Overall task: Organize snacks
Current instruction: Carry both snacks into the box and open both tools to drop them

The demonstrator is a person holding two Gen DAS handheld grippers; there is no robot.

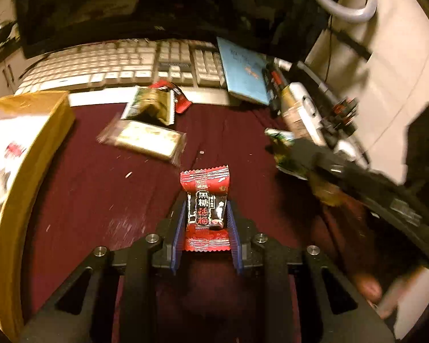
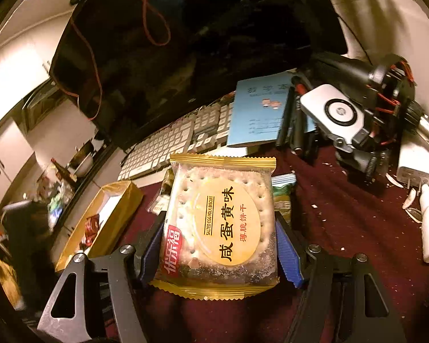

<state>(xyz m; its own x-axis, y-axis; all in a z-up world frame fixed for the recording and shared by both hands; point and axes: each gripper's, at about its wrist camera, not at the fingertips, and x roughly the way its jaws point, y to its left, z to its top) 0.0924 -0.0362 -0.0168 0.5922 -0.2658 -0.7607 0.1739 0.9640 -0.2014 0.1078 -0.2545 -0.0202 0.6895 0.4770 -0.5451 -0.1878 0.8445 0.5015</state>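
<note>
Left gripper: jaws narrowed onto a red-and-black candy packet, blue pads pressing its two long sides. The packet's far end sticks out past the fingertips, above the maroon cloth.

Right gripper: jaws spread wide but clamped on a salted egg yolk biscuit packet, one blue pad on each side edge. The packet is held up in front of the keyboard and hides most of what lies behind it.

Landmark: the keyboard.
- Just in front of it on the cloth: one green-and-gold packet, with one red packet partly tucked behind it.
- Nearer the camera from those: one clear-wrapped biscuit packet, blurred.
- Left of the keyboard's near edge: one gold box, cut off by the frame edge. In the right wrist view the gold box is open, with at least one reddish wrapped piece inside; the rest of its contents cannot be made out.
- Right of the keyboard: one blue booklet, resting partly over the key block.

In the left wrist view the right gripper's body crosses the right side, motion-blurred; a green-edged wrapper shows at its tip, not identifiable.

Loose packets counted on the cloth: three. Held: two.
</note>
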